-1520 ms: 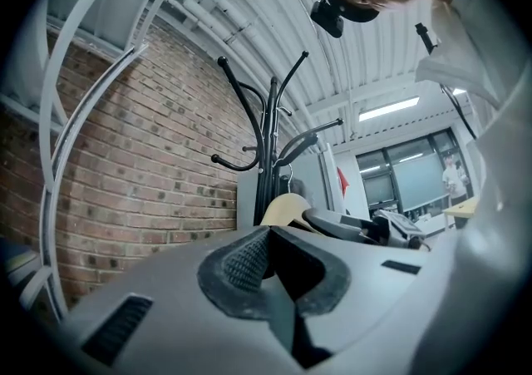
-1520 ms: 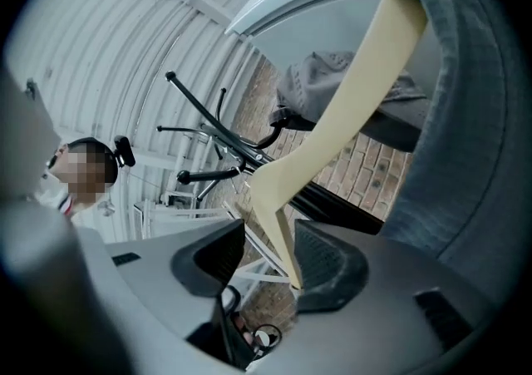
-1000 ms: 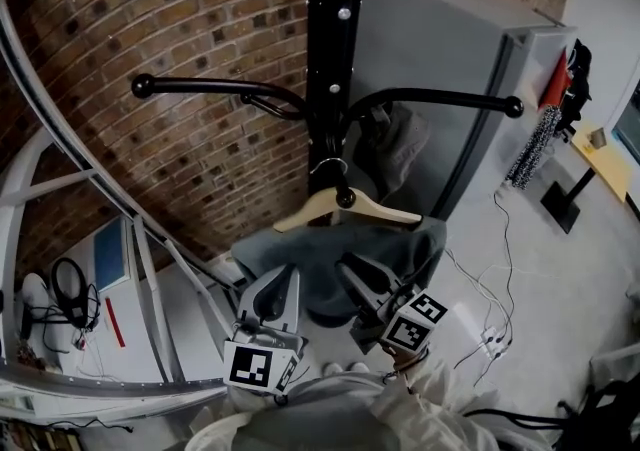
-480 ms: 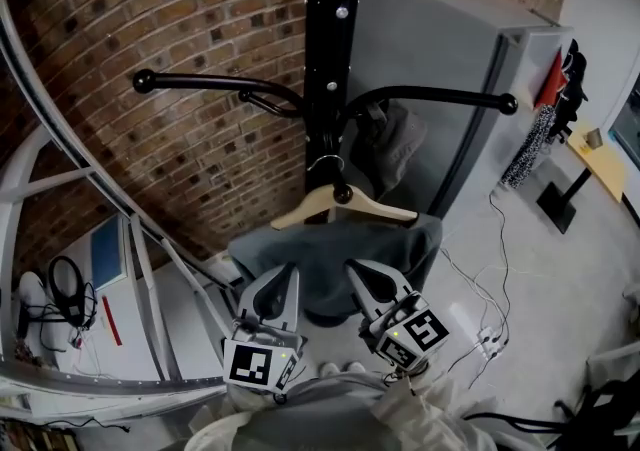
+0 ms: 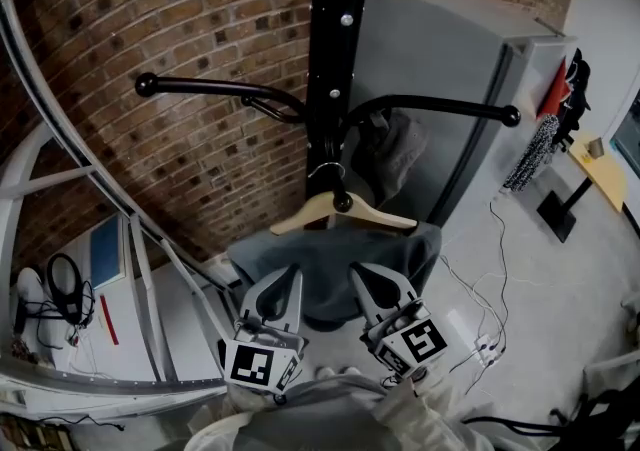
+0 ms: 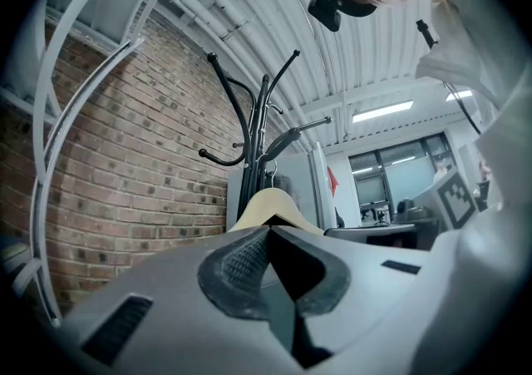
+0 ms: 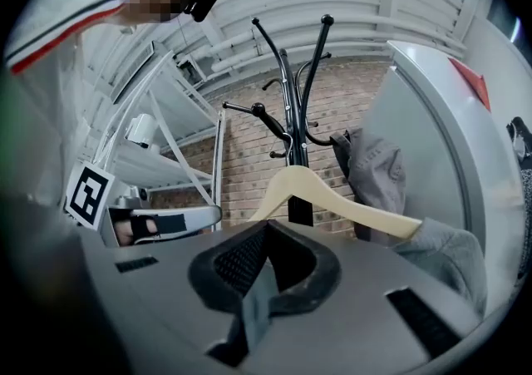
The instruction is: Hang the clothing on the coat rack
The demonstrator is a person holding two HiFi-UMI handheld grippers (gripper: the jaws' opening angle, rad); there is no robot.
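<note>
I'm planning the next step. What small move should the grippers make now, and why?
Probably lift both a little. The left gripper and right gripper are shut on the garment, which sags under the bare arms of the hanger on the rack.

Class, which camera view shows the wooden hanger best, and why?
The head view: the wooden hanger shows whole, both arms and hook, above the grey garment. The right gripper view shows it large, with one arm's end hidden by the jaws. The left gripper view shows only its top.

Grey claws (image 5: 285, 273) (image 5: 366, 273), b/w cubes (image 5: 251, 367), wht sleeves (image 5: 415, 407)
</note>
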